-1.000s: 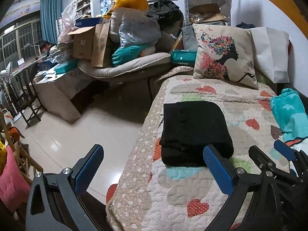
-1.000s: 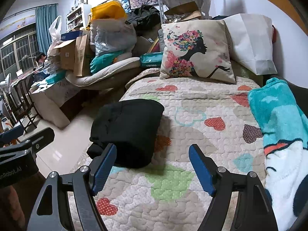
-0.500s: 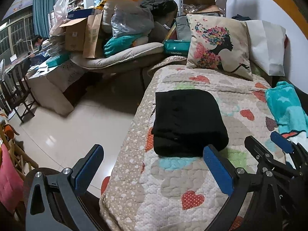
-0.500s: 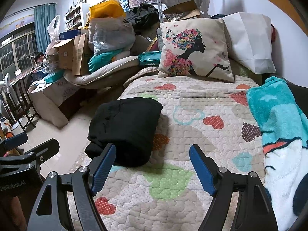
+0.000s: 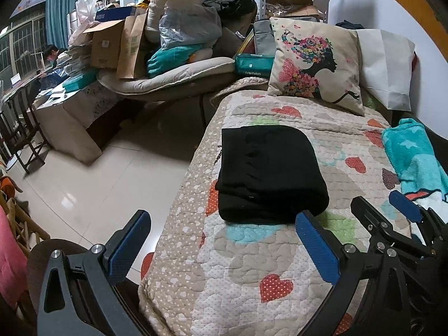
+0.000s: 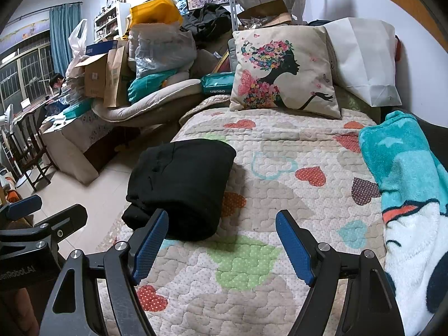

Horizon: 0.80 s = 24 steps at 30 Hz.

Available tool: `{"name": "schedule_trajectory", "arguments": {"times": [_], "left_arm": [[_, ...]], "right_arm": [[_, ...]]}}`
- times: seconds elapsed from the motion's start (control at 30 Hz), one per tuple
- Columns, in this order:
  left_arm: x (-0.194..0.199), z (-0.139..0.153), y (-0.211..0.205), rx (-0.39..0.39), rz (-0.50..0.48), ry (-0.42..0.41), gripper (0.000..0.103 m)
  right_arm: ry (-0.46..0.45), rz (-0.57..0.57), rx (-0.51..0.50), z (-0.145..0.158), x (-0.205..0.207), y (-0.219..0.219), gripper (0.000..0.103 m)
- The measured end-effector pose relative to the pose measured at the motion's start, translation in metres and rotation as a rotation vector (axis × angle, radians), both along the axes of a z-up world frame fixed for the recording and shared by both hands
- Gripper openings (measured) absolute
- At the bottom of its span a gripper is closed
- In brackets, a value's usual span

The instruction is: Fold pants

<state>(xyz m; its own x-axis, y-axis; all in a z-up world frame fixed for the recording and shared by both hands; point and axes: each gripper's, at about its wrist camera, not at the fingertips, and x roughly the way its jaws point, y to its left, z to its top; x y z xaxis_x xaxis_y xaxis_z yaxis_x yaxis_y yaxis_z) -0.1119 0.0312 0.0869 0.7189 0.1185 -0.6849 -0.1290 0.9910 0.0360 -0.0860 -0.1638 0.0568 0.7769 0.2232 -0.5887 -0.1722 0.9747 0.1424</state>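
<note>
Pants (image 5: 268,173): folded, lying on the bed (image 5: 252,266), near its left edge.
Pillow (image 5: 313,64): at the far end of the bed, behind the pants.
Paper bag (image 5: 389,64): right of the pillow, against the wall.
Blanket (image 5: 414,156): on the bed's right side, apart from the pants.
Floor (image 5: 98,182): left of the bed.
Boxes (image 5: 109,42): beyond the floor.

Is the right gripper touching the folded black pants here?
Apart. In the right wrist view the right gripper hangs open and empty over the quilt, short of the folded black pants.
</note>
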Motion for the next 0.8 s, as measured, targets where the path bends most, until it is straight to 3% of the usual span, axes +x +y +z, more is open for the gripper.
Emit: {"name": "schedule_trajectory", "arguments": {"times": [0.57, 0.8], "left_arm": [[-0.001, -0.001, 0.0, -0.013, -0.011, -0.007, 0.103], [-0.012, 0.013, -0.004, -0.03, -0.022, -0.068, 0.103]], "right_arm": [[0.0, -0.005, -0.003, 0.001, -0.002, 0.003, 0.084], [-0.004, -0.007, -0.004, 0.0, -0.002, 0.002, 0.084]]}}
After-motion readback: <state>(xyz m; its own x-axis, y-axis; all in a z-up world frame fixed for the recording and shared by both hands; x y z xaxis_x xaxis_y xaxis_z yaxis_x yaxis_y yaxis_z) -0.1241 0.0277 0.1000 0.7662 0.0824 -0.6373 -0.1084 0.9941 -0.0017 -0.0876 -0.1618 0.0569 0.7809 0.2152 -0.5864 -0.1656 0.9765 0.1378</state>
